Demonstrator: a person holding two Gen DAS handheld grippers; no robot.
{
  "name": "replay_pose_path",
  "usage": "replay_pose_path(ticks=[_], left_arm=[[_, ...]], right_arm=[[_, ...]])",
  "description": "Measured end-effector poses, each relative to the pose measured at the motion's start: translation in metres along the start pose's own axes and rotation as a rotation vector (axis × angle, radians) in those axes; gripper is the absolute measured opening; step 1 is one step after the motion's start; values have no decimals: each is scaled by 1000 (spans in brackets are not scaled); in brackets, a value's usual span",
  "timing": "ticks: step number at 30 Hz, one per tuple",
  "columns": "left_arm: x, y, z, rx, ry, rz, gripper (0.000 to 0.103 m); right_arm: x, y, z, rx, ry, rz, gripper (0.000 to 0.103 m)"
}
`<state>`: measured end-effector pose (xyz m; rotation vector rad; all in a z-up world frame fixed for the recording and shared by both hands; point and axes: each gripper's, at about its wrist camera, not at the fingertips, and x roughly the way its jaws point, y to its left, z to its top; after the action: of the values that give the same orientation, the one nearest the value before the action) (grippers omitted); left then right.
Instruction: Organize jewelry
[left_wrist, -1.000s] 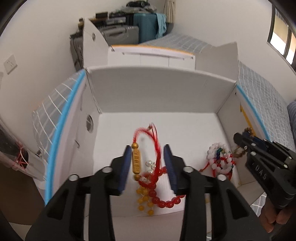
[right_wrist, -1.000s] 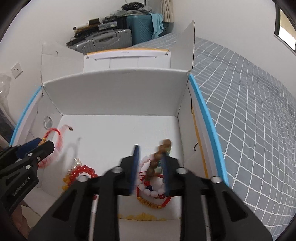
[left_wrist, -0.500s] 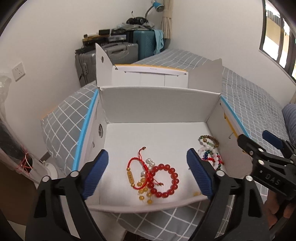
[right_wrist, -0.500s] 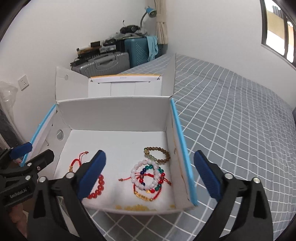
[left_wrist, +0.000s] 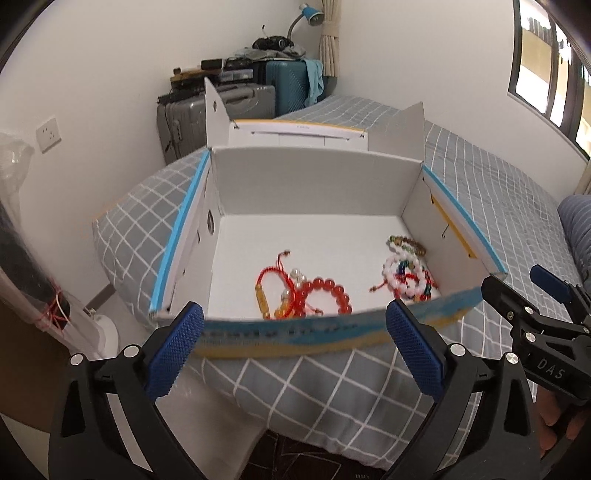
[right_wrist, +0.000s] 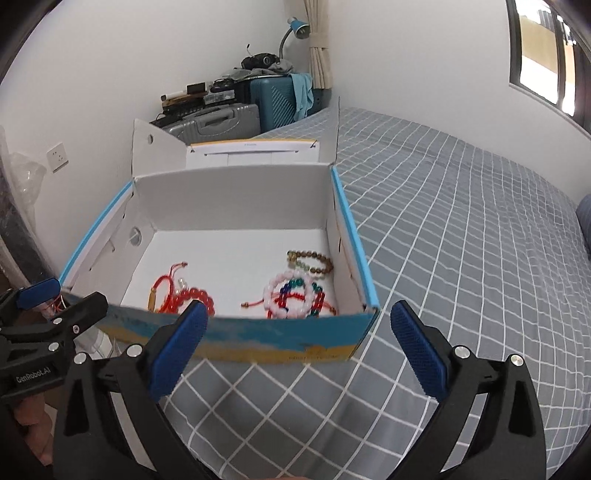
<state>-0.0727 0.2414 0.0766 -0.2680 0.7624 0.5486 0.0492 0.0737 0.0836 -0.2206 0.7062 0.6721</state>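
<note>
Both grippers (left_wrist: 293, 352) farther back (jaws wide)

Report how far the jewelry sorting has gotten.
Done: bracelets lie in two clusters inside the white box, the red bead bracelet group on the left, the white bead bracelet group on the right. In hand: nothing; left gripper and right gripper are open, outside the box. Left: no jewelry visible outside.

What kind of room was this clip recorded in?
Most likely a bedroom used partly for storage: a bed with a grey checked cover holds the open cardboard box, suitcases are stacked in the corner, and a blue desk lamp stands by the curtain.
</note>
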Motion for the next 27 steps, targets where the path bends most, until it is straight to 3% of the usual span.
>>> replay_pose_path(ticks=[27], left_arm=[[-1, -2, -9, 9, 3, 8, 97]], right_arm=[[4, 2, -5, 6, 22, 3, 95]])
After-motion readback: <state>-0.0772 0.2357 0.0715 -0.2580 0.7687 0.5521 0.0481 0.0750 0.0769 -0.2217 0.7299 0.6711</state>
